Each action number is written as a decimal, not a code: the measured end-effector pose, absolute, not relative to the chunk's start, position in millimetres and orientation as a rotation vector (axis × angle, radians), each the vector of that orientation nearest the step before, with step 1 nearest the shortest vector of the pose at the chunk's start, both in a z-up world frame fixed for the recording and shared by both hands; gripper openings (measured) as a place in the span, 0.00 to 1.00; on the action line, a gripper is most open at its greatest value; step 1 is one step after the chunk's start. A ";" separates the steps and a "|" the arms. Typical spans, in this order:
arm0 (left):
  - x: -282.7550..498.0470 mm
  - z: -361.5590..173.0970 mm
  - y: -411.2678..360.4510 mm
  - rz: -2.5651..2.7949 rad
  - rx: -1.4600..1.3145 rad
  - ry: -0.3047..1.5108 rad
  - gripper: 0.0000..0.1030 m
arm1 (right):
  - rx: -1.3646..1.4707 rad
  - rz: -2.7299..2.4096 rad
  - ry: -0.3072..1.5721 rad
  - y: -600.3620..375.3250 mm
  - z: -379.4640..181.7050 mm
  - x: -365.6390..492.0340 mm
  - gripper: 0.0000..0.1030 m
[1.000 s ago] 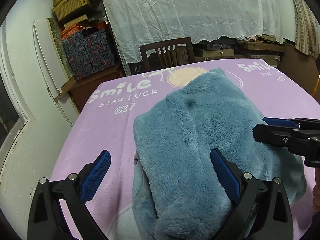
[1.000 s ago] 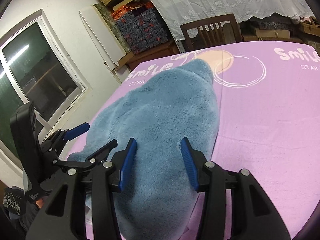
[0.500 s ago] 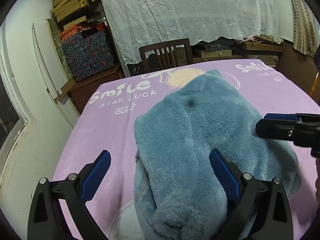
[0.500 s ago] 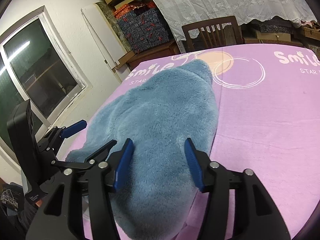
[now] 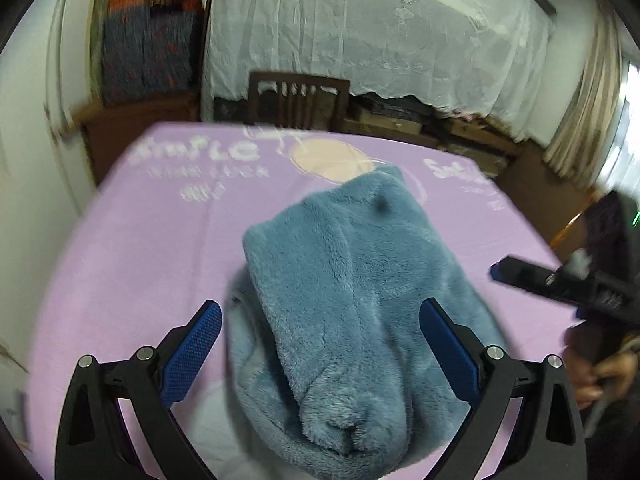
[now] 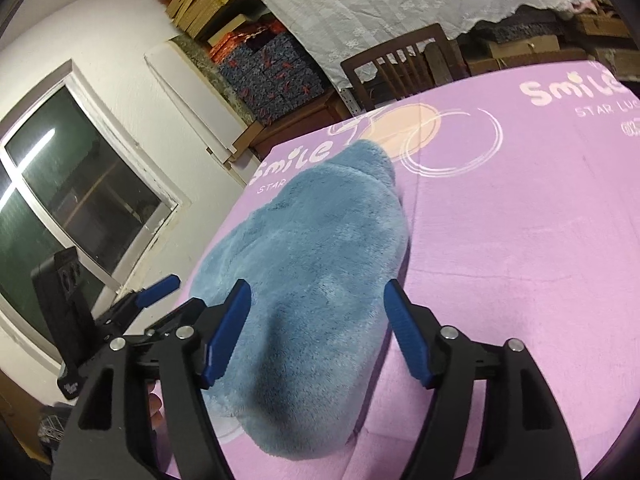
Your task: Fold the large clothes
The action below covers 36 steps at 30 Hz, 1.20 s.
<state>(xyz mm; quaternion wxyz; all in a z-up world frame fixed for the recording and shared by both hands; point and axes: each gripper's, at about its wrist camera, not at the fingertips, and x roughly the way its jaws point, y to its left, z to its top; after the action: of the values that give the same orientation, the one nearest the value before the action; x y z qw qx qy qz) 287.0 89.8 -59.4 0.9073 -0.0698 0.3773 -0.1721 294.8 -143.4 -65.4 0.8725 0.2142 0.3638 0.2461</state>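
Note:
A fluffy blue garment [image 5: 352,280] lies folded in a thick bundle on the purple table cover [image 5: 132,264]. My left gripper [image 5: 320,312] hovers over its near end, open wide, with nothing pinched between the blue pads. In the right wrist view the same garment [image 6: 320,240] lies under my right gripper [image 6: 316,292], whose jaws are opening; the plush sits between them but the pads do not press on it. The right gripper [image 5: 520,276] shows at the right edge of the left wrist view. The left gripper [image 6: 160,286] shows at the left of the right wrist view.
A dark wooden chair [image 6: 400,64] stands at the table's far edge, under a white lace cloth [image 5: 360,40]. Patterned boxes [image 6: 272,72] are stacked at the back left, and a window [image 6: 60,200] is on the left wall. A person's hand [image 5: 600,376] holds the right gripper.
The right gripper's jaws have spread wider. Both grippers have drawn back and up from the garment, and the left view has turned and blurred. The garment has stayed put.

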 end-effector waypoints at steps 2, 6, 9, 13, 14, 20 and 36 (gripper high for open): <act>295.2 -66.0 102.4 -0.400 -0.240 0.827 0.97 | 0.464 0.514 0.771 -146.2 -67.6 294.9 0.68; 312.8 -88.3 127.9 -0.567 -0.519 0.933 0.97 | 0.481 0.514 0.798 -145.9 -74.0 295.7 0.69; 314.3 -92.7 132.4 -0.591 -0.550 0.918 0.97 | 0.476 0.511 0.817 -143.3 -79.3 297.2 0.69; 317.3 -97.3 133.0 -0.626 -0.571 0.940 0.97 | 0.500 0.515 0.849 -144.2 -90.0 302.3 0.69; 319.6 -99.8 134.2 -0.638 -0.582 0.954 0.97 | 0.514 0.518 0.856 -145.2 -92.3 303.6 0.69; 330.7 -116.9 140.9 -0.698 -0.680 0.998 0.97 | 0.650 0.575 0.906 -151.2 -108.3 310.3 0.70; 344.2 -130.9 112.8 -0.723 -0.719 1.042 0.97 | 0.750 0.628 0.975 -126.8 -126.6 326.5 0.84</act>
<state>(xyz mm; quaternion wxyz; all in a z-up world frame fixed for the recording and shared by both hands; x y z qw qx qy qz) 344.2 112.8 -130.9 0.7458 -0.3286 0.4760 -0.3305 326.5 -126.8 -126.6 0.7708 0.3461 0.4497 0.2897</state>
